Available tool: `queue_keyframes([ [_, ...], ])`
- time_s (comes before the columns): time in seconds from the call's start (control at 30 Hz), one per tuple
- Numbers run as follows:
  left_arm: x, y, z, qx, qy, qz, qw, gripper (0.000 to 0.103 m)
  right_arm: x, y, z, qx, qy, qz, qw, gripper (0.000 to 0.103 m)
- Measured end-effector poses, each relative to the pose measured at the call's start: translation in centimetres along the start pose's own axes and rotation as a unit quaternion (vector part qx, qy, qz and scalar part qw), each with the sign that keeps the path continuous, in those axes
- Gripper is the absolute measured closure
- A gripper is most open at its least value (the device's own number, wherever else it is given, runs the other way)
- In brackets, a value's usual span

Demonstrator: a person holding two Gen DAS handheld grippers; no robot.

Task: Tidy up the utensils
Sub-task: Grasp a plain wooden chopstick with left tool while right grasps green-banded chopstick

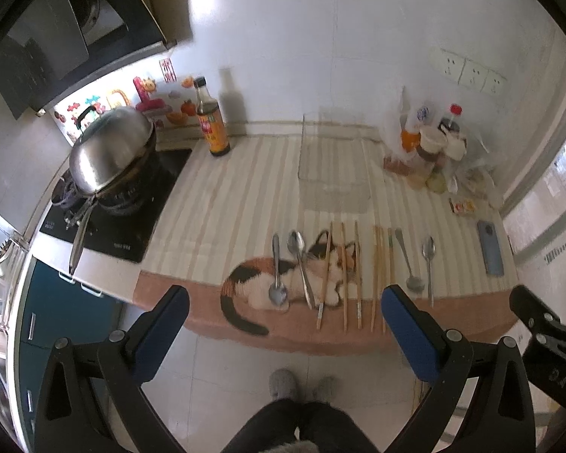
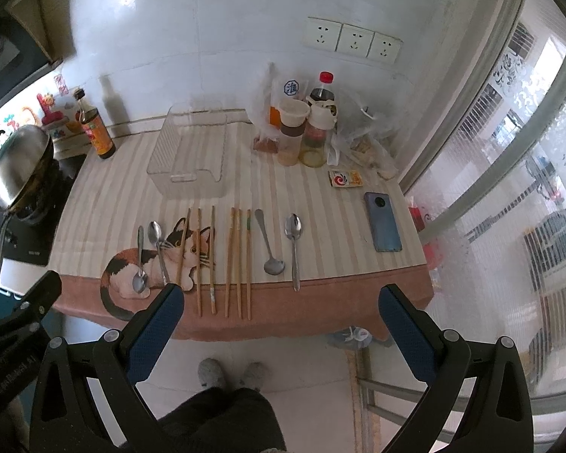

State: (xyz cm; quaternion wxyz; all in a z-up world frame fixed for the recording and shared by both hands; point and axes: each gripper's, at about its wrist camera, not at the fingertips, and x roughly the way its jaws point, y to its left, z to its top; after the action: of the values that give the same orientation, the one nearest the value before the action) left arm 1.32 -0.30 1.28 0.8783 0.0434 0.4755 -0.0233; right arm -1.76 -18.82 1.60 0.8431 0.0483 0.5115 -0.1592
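Several metal spoons and wooden chopsticks lie in a row on a striped cat-print cloth [image 2: 132, 196]. Two spoons [image 1: 277, 275] [image 2: 158, 249] lie left, chopsticks [image 1: 345, 275] [image 2: 237, 260] in the middle, two more spoons [image 1: 428, 264] [image 2: 294, 249] right. A clear plastic tray [image 1: 334, 166] [image 2: 192, 154] stands behind them, empty. My left gripper [image 1: 283, 324] is open and empty, held above the counter's front edge. My right gripper [image 2: 279, 321] is open and empty, also in front of the counter.
A wok with steel lid [image 1: 111, 151] sits on the stove at left. A soy sauce bottle [image 1: 211, 120] stands by the wall. Condiment jars and bags [image 2: 305, 128] crowd the back right. A blue phone [image 2: 383, 222] and a small packet [image 2: 343, 179] lie right.
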Motion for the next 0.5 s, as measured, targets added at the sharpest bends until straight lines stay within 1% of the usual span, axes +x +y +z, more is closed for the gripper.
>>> queue_keyframes([
  [0.1,1.3,0.0,1.0,0.000,-0.023,-0.004,0.9997,0.000,1.8,-0.8,0.4,0.015,-0.009,0.011,1.000,0.000],
  [0.2,3.7,-0.1,2.0,-0.007,-0.023,0.000,0.9997,0.000,4.7,-1.3,0.5,0.025,0.000,0.017,1.000,0.001],
  [0.23,4.6,-0.2,2.2,-0.008,-0.021,0.006,0.9997,0.000,6.1,-1.4,0.7,0.025,0.007,0.021,0.999,0.002],
  [0.33,7.4,-0.4,2.5,-0.009,-0.011,0.024,0.9996,0.000,9.3,-1.4,0.3,0.025,0.021,0.021,0.999,0.015],
  [0.4,9.4,-0.5,2.3,-0.010,0.005,0.031,0.9994,0.000,11.8,-1.3,0.1,0.024,0.035,0.025,0.999,0.028],
  [0.43,10.9,-0.5,2.1,-0.013,0.018,0.032,0.9992,0.000,13.1,-1.3,0.1,0.025,0.045,0.027,0.998,0.031],
  [0.5,13.5,-0.5,1.8,-0.014,0.049,0.023,0.9984,0.000,15.8,-1.2,-0.1,0.029,0.065,0.038,0.997,0.044],
])
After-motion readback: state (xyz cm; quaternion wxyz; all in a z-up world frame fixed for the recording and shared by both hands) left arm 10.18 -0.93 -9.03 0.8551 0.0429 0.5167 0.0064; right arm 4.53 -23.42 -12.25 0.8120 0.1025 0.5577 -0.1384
